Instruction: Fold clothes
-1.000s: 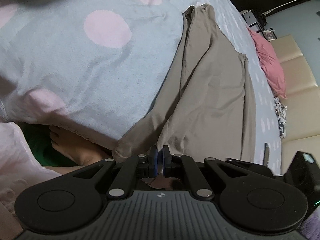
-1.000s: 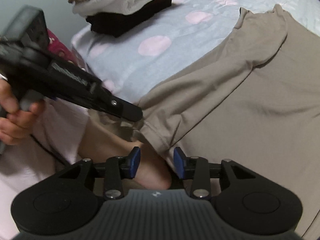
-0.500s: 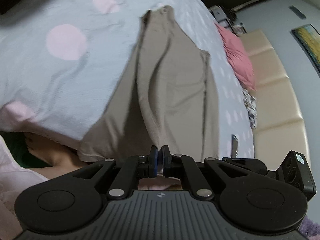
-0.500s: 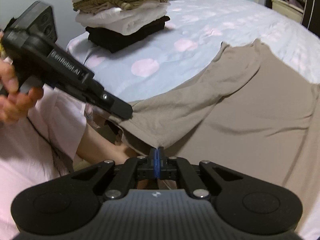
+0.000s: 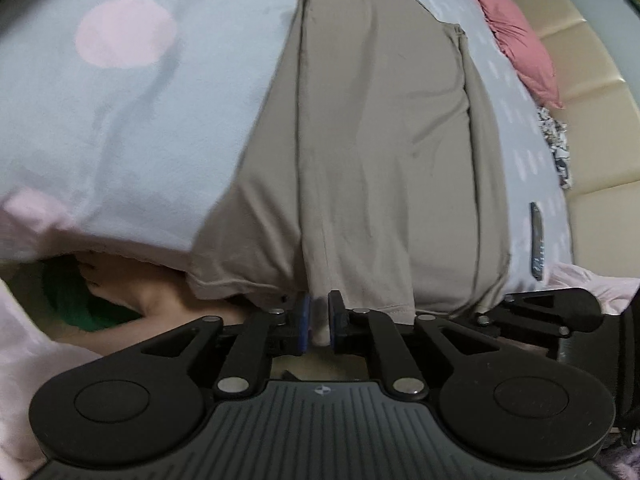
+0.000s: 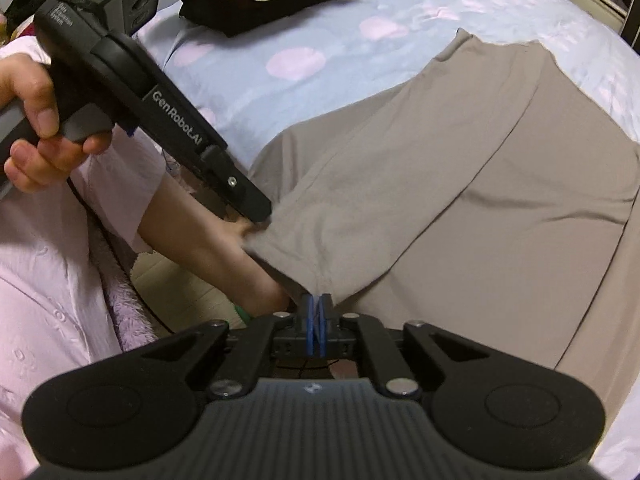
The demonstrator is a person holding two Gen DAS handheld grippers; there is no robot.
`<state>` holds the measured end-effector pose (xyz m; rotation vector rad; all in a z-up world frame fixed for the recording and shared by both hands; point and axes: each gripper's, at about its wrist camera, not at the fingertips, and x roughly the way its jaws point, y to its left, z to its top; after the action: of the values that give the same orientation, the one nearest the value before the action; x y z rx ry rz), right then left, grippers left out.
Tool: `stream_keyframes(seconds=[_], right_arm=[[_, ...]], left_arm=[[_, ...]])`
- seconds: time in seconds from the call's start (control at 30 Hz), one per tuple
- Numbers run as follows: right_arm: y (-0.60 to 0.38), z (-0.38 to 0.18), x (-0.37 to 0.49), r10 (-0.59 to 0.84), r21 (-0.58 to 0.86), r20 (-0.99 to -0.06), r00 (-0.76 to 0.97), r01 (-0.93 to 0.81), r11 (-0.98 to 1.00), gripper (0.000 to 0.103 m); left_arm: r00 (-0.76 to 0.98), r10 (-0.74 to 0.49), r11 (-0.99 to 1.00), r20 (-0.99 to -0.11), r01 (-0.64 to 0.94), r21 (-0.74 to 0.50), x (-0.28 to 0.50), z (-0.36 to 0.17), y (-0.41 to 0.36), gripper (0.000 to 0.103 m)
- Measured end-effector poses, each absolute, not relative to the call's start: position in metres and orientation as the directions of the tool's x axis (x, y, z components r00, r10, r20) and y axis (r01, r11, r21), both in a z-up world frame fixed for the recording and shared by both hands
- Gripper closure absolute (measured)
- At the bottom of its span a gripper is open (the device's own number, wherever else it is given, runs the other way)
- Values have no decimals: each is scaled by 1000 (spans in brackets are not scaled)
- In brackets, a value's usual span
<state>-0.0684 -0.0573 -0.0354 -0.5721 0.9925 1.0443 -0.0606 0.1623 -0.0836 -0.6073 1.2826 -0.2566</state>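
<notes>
The taupe garment (image 6: pixel 460 184) is spread on the polka-dot bedspread (image 5: pixel 120 100), its near hem draped over the bed's edge. The hem is pinched by the right gripper (image 6: pixel 318 330), jaws closed on fabric. The left gripper (image 5: pixel 317 322) is narrowly parted around a hem fold, grip uncertain. That corner could be dropped when lifted, skewing the fold. No containers are seen.

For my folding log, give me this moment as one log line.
stage: gripping hem | left hand-held gripper: shut on beige garment | right hand-held gripper: shut on same hem | garment: flat on dotted bedsheet
</notes>
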Motion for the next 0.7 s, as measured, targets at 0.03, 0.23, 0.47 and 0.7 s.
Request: stream_keyframes(seconds=[0.03,0.23,0.47,0.7], right_arm=[[-59,-34,-69,444,51,-882,157,-905,422,96],[-59,-26,-70,499,101,-853,151,-891,442,86],[-24,-32,-74,536,132,-826,176,-864,487,75],[-4,-47,-73,498,107,-838,224,-827,552,74]], left_arm=[[282,-500,820,-819,-149,-552,-61,-82,165,86],[296,-452,861,-842,-103,-498,-43,-59,174,85],[343,-380,914,-859,-3,-405,1,-29,185,85],[440,-357,926,-824,52,-373,64,-15,199,85]])
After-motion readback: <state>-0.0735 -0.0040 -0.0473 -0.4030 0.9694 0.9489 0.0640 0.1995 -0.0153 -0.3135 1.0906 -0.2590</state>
